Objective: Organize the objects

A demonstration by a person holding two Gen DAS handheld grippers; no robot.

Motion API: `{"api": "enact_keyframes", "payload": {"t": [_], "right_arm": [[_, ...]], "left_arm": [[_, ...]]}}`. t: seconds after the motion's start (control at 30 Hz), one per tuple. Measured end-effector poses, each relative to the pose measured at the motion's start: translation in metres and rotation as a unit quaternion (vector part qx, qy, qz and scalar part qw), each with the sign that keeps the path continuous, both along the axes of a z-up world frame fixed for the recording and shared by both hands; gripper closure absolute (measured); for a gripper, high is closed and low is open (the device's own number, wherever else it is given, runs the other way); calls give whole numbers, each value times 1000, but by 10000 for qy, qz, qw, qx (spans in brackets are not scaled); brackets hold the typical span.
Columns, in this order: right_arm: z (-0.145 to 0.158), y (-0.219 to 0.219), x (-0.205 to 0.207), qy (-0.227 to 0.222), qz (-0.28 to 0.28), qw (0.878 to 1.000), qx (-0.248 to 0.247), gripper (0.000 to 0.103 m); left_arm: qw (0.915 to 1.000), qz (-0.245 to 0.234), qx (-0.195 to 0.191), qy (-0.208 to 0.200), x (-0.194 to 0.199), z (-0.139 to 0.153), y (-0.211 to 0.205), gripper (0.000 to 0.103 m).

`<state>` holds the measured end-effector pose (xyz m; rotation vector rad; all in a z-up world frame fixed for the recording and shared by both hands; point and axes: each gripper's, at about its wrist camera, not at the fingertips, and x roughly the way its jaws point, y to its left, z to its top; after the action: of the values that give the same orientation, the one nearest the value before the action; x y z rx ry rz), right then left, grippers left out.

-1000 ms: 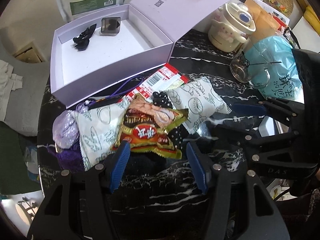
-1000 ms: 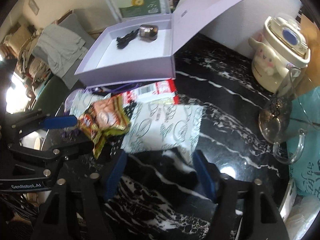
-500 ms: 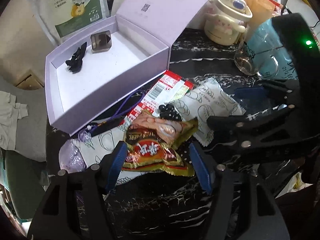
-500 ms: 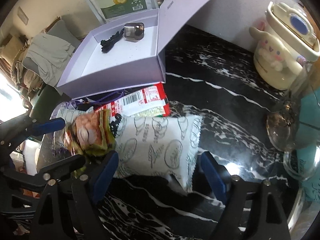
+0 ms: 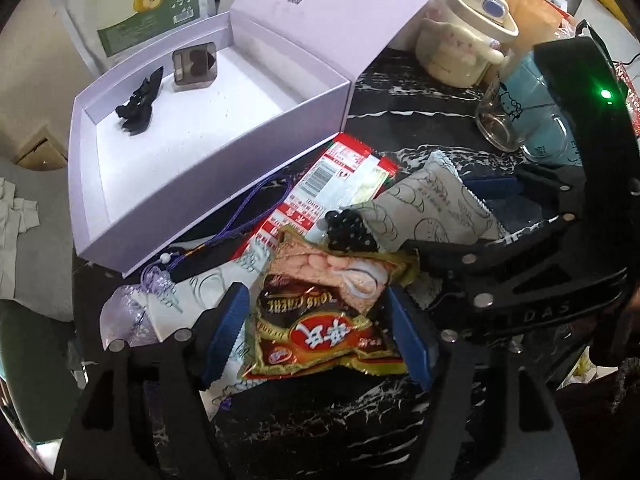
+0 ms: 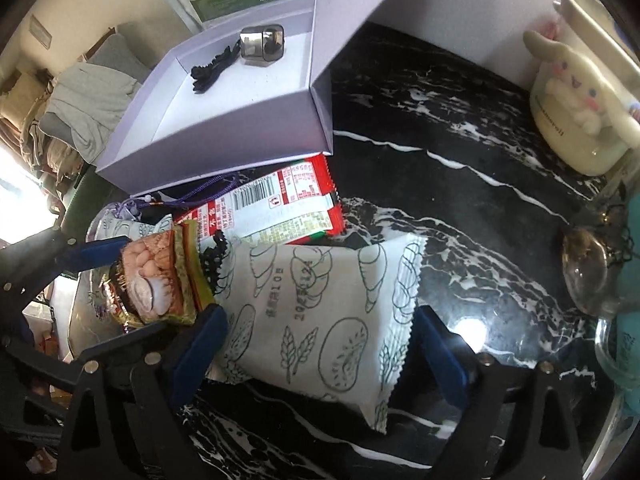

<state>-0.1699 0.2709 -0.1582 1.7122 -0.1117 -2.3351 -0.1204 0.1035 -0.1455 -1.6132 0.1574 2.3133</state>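
Snacks heaped on the black marble bench (image 6: pixel 460 128) just in front of the open lilac box (image 5: pixel 192 200): brown-and-gold packet (image 5: pixel 324 312) on top, white printed packet (image 6: pixel 320 320) to its right, red-and-white packet (image 5: pixel 336 176) lying against the box's front wall. Both tools lower and closer over the heap than a second ago, with the box pushed further up each view. Left hand-held gripper (image 5: pixel 316 332) straddling the brown-and-gold packet, jaws opening, packet between the blue pads but not pinched. Right hand-held gripper (image 6: pixel 320 352) astride the white packet, jaws likewise opening and very wide, pads clear of the wrapper on both sides. Judged as a double pick being lined up, one packet per tool, probably bound for the box; nothing lifted yet. Inside the box, only a black clip (image 5: pixel 140 100) and a small dark square case (image 5: pixel 194 66), both near its far wall. Hard to read: a black beaded item (image 5: pixel 352 232) half under the brown-and-gold packet, a purple cord with a tassel (image 5: pixel 160 280) running beneath the pile, and a second white wrapper mostly buried. Near edge of both packets cut off behind the tools' frames. Cream pot (image 5: pixel 464 40) and glass mug (image 5: pixel 500 120) right of the box, well apart from the heap.
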Motion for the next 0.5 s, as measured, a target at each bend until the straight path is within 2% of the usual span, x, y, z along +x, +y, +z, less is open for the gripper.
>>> {"api": "enact_keyframes", "payload": {"t": [0.17,0.23,0.33,0.5], "right_arm": [[-3,-1,-2,48,33,10000,14,7],[-3,-2,-1,38,63,10000,1,7],[-1,-3,3,50,145,9999,-37,17],[1,-3,12,119,142,9998,-27,24]], "left_arm": [[9995,-149,-255,113,1,-3,9,33],[9996,-147,-207,105,1,-3,8,33],[9998,-145,-116,39,3,-4,8,35],[9999,-142,-43,-17,8,-4,8,40]]}}
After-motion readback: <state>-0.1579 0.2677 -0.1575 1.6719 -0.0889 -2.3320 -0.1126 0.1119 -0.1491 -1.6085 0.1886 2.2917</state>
